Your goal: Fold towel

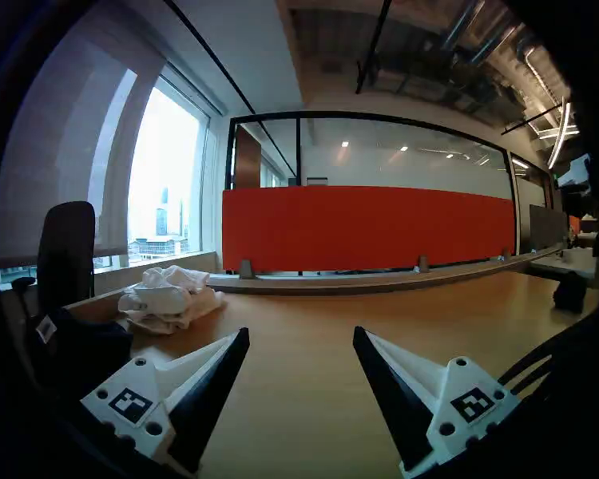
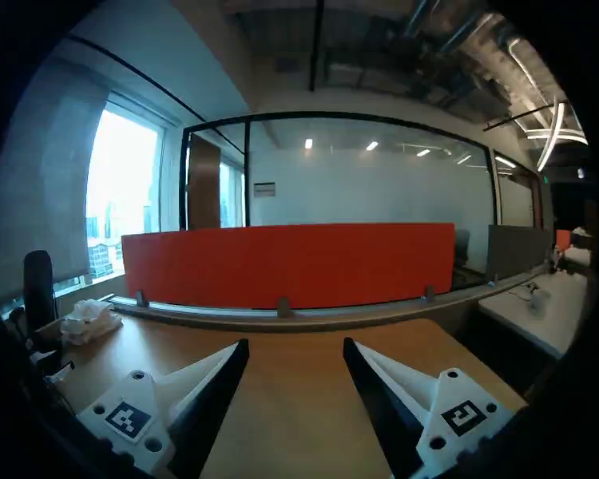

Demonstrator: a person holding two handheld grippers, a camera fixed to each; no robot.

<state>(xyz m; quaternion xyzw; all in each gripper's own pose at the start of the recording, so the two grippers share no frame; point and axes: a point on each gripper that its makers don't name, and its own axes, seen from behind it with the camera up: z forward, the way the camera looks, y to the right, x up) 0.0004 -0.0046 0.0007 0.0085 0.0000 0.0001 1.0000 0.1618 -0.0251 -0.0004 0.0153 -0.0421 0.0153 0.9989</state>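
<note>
left gripper (image 1: pixel 300 330), right gripper (image 2: pixel 295 342): spread, empty | left gripper view: dark object (image 1: pixel 571 291) far right | right gripper view: white side desk (image 2: pixel 539 311) | towel (image 1: pixel 170 297): crumpled white heap

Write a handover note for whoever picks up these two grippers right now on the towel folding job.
Left gripper: open, empty, above the desk.
Right gripper: open, empty, above the same desk.
Towel: crumpled heap at the desk's far left by the window, untouched.
Done: nothing yet.
Left: reach the towel, spread it flat, fold it.
</note>
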